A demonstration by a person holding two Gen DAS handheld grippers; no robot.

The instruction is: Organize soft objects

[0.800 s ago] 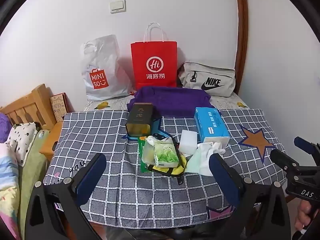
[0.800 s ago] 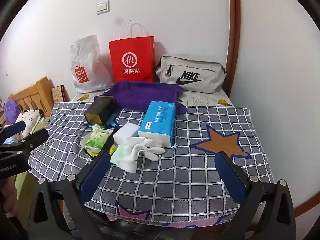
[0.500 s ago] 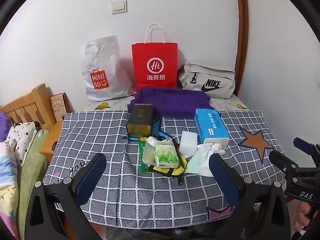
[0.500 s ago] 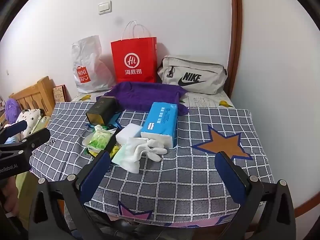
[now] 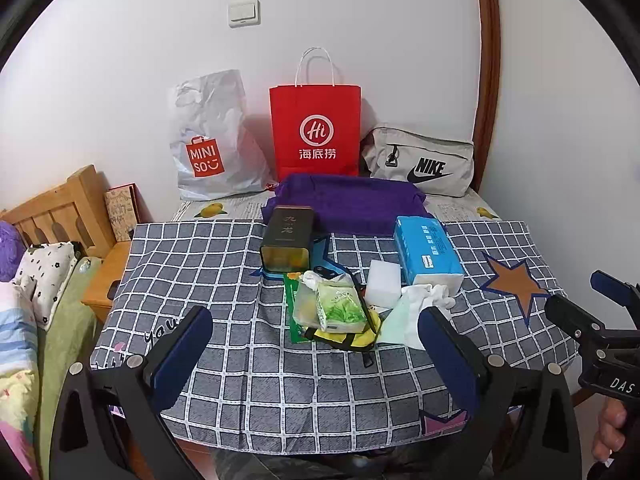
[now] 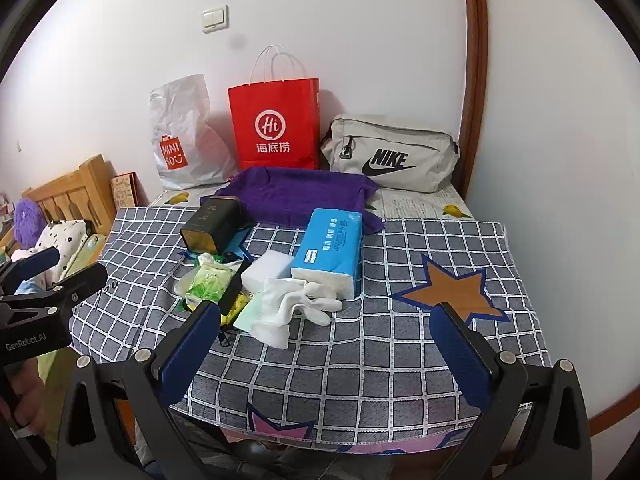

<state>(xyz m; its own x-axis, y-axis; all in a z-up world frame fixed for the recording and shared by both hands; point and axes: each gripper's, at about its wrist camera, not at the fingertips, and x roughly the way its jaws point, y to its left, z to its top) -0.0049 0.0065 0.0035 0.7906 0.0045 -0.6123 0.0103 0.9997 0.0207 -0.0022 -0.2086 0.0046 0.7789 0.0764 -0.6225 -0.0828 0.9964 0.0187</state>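
Observation:
A pile of soft things lies mid-table on the checked cloth [image 5: 224, 264]: a blue tissue pack [image 5: 426, 254] [image 6: 330, 250], a white sponge block [image 5: 384, 282] [image 6: 266, 270], white gloves [image 5: 428, 296] [image 6: 300, 300], a pale green cloth [image 6: 248, 314], a green wipes packet [image 5: 340, 308] [image 6: 208, 282] and a yellow item [image 5: 344, 338]. A folded purple towel [image 5: 344, 202] [image 6: 296, 194] lies behind. My left gripper [image 5: 316, 344] hangs open near the front edge, before the pile. My right gripper [image 6: 326, 344] is open too, nothing between its fingers.
A dark tin [image 5: 286, 238] lies on its side left of the tissue pack. At the wall stand a white plastic bag [image 5: 212, 140], a red paper bag [image 5: 316, 132] and a grey waist bag [image 5: 420, 162]. A wooden bed frame [image 5: 60, 208] with bedding is at the left.
Both views have shifted slightly, the table contents sitting a little lower and nearer in frame. Nothing on the table has moved and both grippers stay open.

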